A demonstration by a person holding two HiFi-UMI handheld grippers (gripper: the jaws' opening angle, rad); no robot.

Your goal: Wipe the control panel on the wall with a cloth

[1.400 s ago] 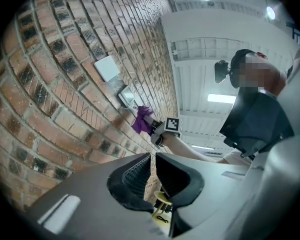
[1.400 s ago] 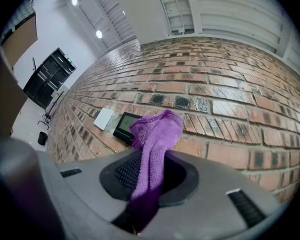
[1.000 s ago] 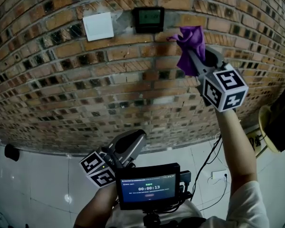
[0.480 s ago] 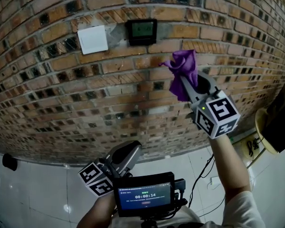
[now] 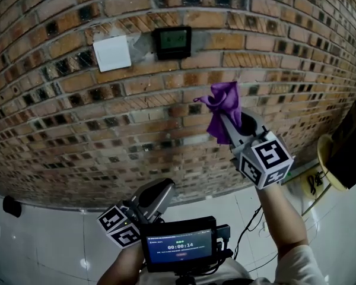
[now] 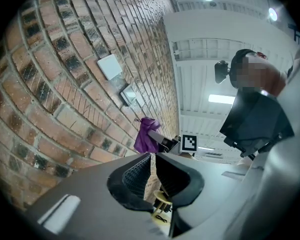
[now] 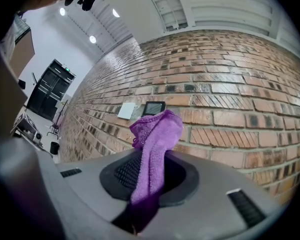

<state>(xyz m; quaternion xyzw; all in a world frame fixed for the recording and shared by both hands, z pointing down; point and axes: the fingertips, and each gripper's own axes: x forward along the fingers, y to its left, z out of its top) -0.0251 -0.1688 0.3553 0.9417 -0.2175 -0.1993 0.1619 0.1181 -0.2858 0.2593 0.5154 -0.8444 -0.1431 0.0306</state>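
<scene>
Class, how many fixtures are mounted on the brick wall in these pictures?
2: a white plate at upper left, and the dark control panel just right of it. Others may lie outside the frame.

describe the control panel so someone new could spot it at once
High on the brick wall, two small squares sit side by side. The control panel is the right-hand one, black with a greenish screen; the white plate beside it is blank.
</scene>
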